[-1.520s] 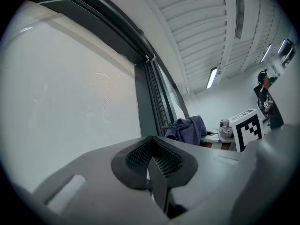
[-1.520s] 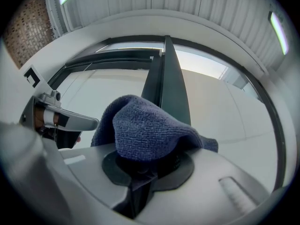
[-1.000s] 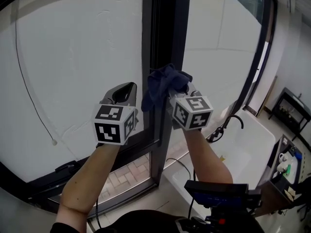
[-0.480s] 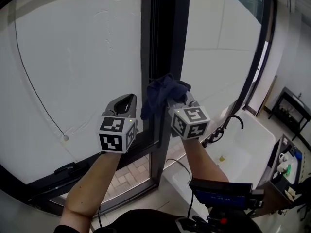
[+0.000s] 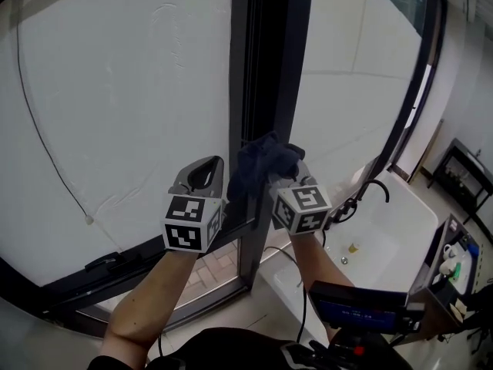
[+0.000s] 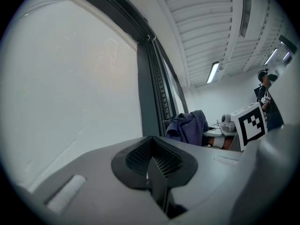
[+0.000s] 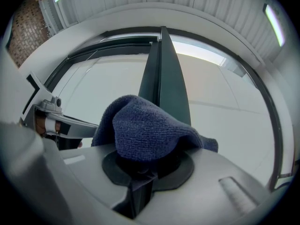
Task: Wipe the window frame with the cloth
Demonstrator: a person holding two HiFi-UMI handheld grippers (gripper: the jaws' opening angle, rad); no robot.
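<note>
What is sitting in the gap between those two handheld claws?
In the head view, the dark upright of the window frame runs between the left gripper and the right gripper. The blue cloth, clamped by the right one, bunches in front of it.

Left gripper closed, right gripper clamped.

The dark vertical post of the window frame stands straight ahead. The left glass pane and the right glass pane close the way forward on both its sides. The blue cloth sits before the post at mid height, and the left gripper is just beside it, so only a narrow gap remains there. Above the cloth the post runs bare and free. At lower right, a white sink with a curved tap takes up the room. The lower frame bar limits the way down.
</note>
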